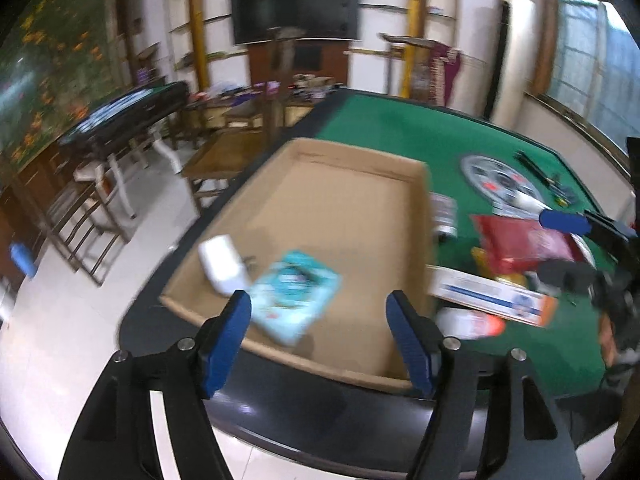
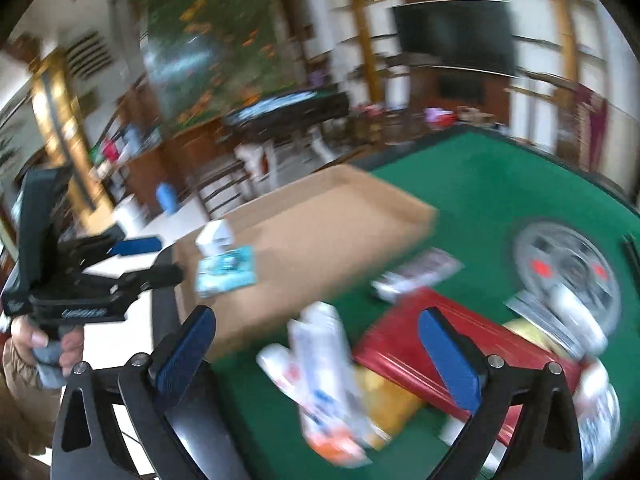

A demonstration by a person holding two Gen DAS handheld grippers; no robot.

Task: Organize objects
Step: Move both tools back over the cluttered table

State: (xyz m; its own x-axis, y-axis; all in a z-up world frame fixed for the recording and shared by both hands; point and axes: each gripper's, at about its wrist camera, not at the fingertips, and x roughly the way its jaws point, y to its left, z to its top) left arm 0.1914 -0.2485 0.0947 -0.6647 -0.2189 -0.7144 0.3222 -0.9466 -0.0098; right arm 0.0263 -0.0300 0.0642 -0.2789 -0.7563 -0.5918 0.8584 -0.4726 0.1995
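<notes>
Flat cardboard tray point(image 1: 360, 216) holds glossy teal packet point(image 1: 294, 294).

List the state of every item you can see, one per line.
Left gripper: open, empty.
Right gripper: open, empty.
Cardboard tray: open-topped, holds two items.
White box: in tray.
Teal packet: flat in tray.
Red packet: on green table, outside tray.

Both wrist cams look down across the green table point(image 1: 400, 136) from its near edge – both catch the cardboard tray point(image 2: 320, 216).
</notes>
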